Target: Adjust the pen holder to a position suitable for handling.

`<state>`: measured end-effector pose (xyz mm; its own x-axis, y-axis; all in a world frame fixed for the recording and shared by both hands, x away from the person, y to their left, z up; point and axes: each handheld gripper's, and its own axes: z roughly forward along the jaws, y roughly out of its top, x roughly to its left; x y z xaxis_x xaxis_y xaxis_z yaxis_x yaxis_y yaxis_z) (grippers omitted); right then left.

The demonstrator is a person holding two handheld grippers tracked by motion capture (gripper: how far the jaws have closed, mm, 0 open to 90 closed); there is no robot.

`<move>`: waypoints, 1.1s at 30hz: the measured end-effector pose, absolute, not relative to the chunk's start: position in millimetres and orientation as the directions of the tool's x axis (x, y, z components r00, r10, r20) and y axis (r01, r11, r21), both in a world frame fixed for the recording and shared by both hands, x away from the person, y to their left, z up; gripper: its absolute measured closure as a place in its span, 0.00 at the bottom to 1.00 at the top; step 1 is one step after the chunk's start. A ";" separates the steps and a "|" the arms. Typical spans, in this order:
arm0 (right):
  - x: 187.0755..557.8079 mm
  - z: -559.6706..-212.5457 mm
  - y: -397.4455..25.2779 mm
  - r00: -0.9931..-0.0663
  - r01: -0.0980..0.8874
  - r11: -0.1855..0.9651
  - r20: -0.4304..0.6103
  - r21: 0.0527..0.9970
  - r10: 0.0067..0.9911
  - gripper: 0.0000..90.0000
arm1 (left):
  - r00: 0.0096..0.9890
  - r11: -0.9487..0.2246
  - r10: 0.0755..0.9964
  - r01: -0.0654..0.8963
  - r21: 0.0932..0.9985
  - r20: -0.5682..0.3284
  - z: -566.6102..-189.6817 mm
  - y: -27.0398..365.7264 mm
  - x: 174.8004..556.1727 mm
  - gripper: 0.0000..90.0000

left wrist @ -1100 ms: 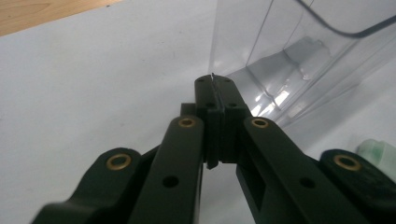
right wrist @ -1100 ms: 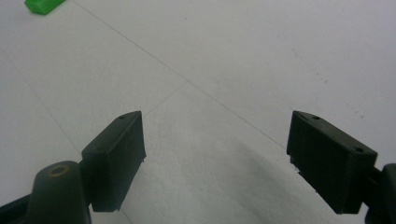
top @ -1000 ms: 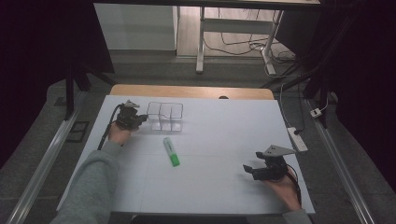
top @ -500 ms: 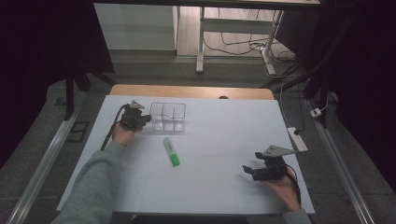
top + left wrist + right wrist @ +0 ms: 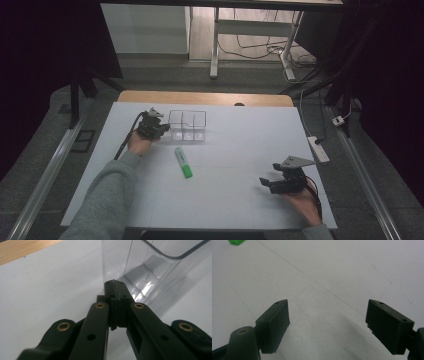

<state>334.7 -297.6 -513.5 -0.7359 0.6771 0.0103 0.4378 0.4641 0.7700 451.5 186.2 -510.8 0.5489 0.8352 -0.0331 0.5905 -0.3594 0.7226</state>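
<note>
Clear organizer (image 5: 187, 125): sits at the table's far left (image 5: 240, 200), its end wall just ahead of your left gripper (image 5: 161, 129).
Left jaws: clenched together, seemingly on nothing.
Right gripper (image 5: 265, 182): spread wide, idle, well apart.
Handling: probably light, stiff, slick, thin plastic.
Hold: pinch a wall's rim gently.
Green marker (image 5: 183, 162): lies nearby.

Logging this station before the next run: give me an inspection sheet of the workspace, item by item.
Surface: white table top, bare wood strip at far edge.
Job's things: clear plastic organizer upright; green highlighter lying flat, apart from it.
Clutter: nothing seen.
Grippers: left hand-held gripper shut, at the organizer's near corner; a grip on its wall cannot be told. Right hand-held gripper open, empty.
Cables: power strip at right edge; cords on floor beyond.
Surroundings: dark room, desk legs behind.
</note>
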 end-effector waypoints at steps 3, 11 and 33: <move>334.6 -513.6 -297.3 -0.739 0.435 0.470 0.005 0.768 0.674 0.21 | 0.556 -0.362 0.830 0.588 0.723 -0.036 -510.9 180.4 452.4 0.99; 334.6 -514.6 -297.1 -0.739 0.438 0.473 0.007 0.765 0.673 0.21 | 0.582 -0.383 0.813 0.578 0.720 -0.034 -509.8 163.5 455.4 0.99; 334.1 -515.4 -297.1 -0.744 0.435 0.478 0.005 0.763 0.668 0.21 | 0.605 -0.408 0.795 0.571 0.712 -0.030 -510.6 131.4 464.1 0.99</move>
